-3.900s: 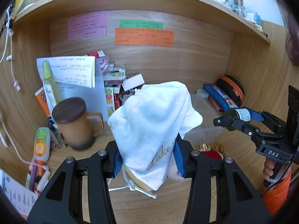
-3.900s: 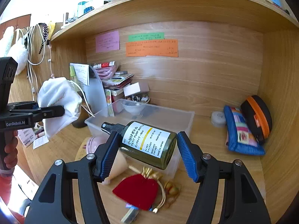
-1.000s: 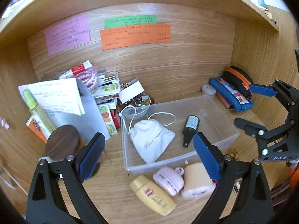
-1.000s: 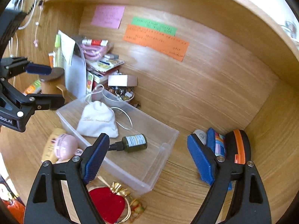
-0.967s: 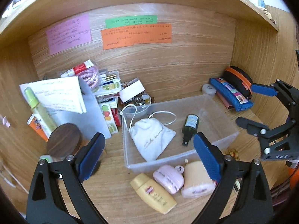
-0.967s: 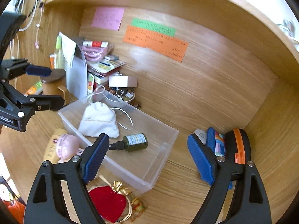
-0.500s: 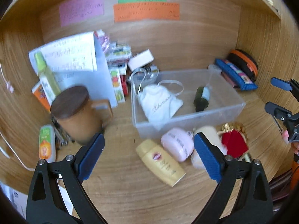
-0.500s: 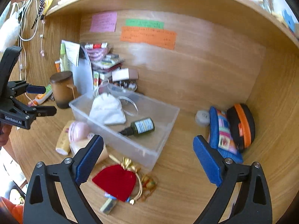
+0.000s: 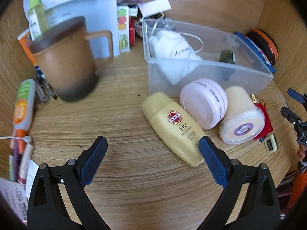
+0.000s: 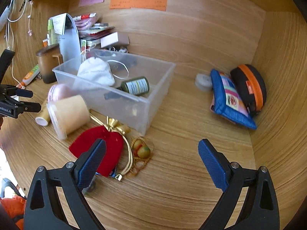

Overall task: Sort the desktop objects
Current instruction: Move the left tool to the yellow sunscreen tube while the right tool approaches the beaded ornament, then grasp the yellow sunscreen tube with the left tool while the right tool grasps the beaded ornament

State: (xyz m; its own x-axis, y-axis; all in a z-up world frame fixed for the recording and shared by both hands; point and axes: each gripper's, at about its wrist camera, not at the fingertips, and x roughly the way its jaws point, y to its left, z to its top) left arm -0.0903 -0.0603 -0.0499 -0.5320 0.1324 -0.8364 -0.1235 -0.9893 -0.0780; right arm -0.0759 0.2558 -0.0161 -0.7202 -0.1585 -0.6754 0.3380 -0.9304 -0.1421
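The left gripper (image 9: 152, 149) stands with its jaws wide apart and nothing held; just ahead of its right-hand pad (image 9: 212, 163) lies the yellow sunscreen bottle (image 9: 173, 127), flat on the wooden desk (image 9: 115, 118), its foot close beside that pad, though whether they touch I cannot tell; beyond the bottle and a little to the right a pink jar (image 9: 204, 103) lies on its side, touching a cream jar (image 9: 239, 120) further right; behind both sits the clear plastic bin (image 9: 209, 71), and inside it a white drawstring pouch (image 9: 172, 48) and a dark green bottle (image 9: 227, 56); ahead to the left stands a brown lidded mug (image 9: 65, 61), blurred.

The right gripper (image 10: 151, 157) is likewise spread wide with nothing between its pads; its jaws have just been opening and the gap is empty; its left-hand pad (image 10: 91, 162) hangs over a red pouch (image 10: 96, 144) with a gold cord (image 10: 128, 153), and just right of that pad lies a small fruit-shaped trinket (image 10: 143, 150); the bin is further ahead, slightly left; far ahead to the right a blue patterned pouch (image 10: 230, 99) leans against a black case with an orange zip (image 10: 249, 84); the other gripper shows at the far left edge.
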